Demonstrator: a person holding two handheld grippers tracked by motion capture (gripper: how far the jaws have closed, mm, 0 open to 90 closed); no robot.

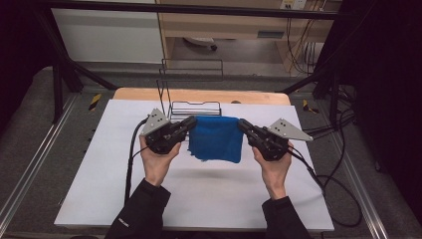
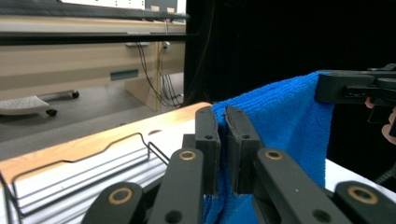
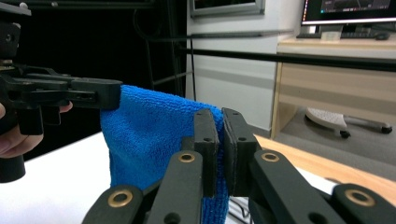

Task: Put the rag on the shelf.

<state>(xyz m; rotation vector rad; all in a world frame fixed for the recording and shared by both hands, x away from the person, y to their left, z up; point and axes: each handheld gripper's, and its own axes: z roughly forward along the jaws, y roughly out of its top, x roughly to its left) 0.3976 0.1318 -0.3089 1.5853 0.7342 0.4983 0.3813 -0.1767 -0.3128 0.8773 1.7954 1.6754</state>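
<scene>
A blue towel (image 1: 217, 139) hangs in the air above the white table sheet (image 1: 194, 199), stretched between both grippers. My left gripper (image 1: 191, 122) is shut on the towel's top left corner, and my right gripper (image 1: 242, 123) is shut on its top right corner. In the left gripper view the jaws pinch the towel (image 2: 280, 126) edge at the gripper (image 2: 222, 122), with the other gripper far right. In the right gripper view the towel (image 3: 144, 140) drapes down left of the closed gripper (image 3: 218, 123), and the other gripper holds its far corner.
A black wire rack (image 1: 191, 94) stands just behind the towel at the table's far edge; it appears as the wire rack (image 2: 84, 158) in the left gripper view. Black frame bars and cables surround the table. A desk and chair base lie beyond.
</scene>
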